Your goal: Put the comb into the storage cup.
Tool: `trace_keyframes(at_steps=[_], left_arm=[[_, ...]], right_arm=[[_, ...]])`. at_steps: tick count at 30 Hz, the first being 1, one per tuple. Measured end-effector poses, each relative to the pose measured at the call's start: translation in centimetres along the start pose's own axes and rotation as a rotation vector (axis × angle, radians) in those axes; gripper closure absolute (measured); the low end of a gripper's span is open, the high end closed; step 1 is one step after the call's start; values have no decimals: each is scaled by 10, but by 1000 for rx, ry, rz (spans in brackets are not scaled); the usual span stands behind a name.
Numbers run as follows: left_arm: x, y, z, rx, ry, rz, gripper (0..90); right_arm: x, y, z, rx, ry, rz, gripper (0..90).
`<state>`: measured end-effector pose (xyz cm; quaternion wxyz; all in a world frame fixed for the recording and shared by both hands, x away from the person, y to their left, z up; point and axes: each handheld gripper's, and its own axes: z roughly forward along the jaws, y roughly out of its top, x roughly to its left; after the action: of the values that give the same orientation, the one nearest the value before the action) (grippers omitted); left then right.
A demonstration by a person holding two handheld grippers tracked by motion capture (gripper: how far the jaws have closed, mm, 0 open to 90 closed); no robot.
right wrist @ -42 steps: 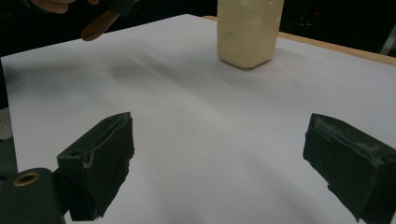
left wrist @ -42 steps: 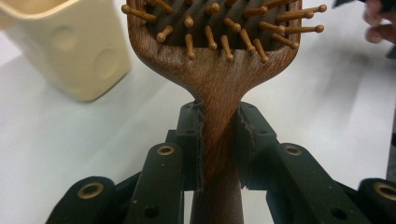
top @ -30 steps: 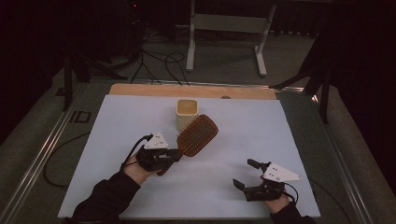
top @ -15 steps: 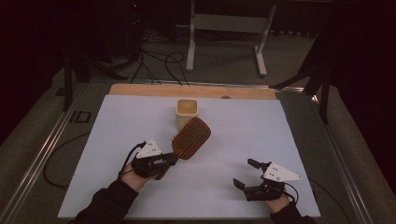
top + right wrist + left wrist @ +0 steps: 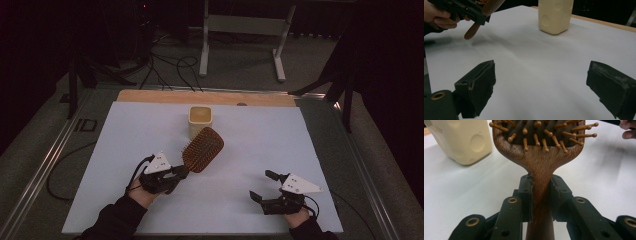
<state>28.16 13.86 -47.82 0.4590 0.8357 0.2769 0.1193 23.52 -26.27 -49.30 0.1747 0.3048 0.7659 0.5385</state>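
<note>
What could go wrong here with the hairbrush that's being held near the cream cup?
The left tongs pinch only the narrow handle of the wooden hairbrush, so its heavy head could pivot or slip in the grip. The head hangs close in front of the cream cup; a swing forward might knock the cup over. The bristles stick out and could catch on the cup's rim. The right tongs rest open on the white table, too far off to steady either thing quickly.

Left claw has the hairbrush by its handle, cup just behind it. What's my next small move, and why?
Probably lift the hairbrush and swing its head over the cream cup. The left claw is shut firmly on the handle, the cup stands open just beyond the brush, and the right claw waits open, apart.
</note>
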Motion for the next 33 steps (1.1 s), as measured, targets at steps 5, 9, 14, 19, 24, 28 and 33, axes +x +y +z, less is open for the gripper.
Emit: trace_keyframes(at_steps=[5,9,14,19,24,28,33], left_arm=[[1,-2,-1,6,-1,0,743],[2,-1,-3,-1,0,-5,743],[2,0,-5,-11,-2,-4,743],[2,1,-6,-14,-1,-7,743],[2,1,-5,-10,-2,-5,743],[3,1,-5,-12,-6,-12,743],[3,1,-5,-12,-7,-17,743]], right_arm=[[1,2,1,-1,-7,8,84],[0,5,-1,-11,-11,25,84],[2,18,-9,-18,-42,42,84],[4,31,-16,-19,-60,69,84],[7,45,-22,-33,-75,56,83],[8,55,-23,-34,-79,43,83],[13,69,-22,-33,-86,22,83]])
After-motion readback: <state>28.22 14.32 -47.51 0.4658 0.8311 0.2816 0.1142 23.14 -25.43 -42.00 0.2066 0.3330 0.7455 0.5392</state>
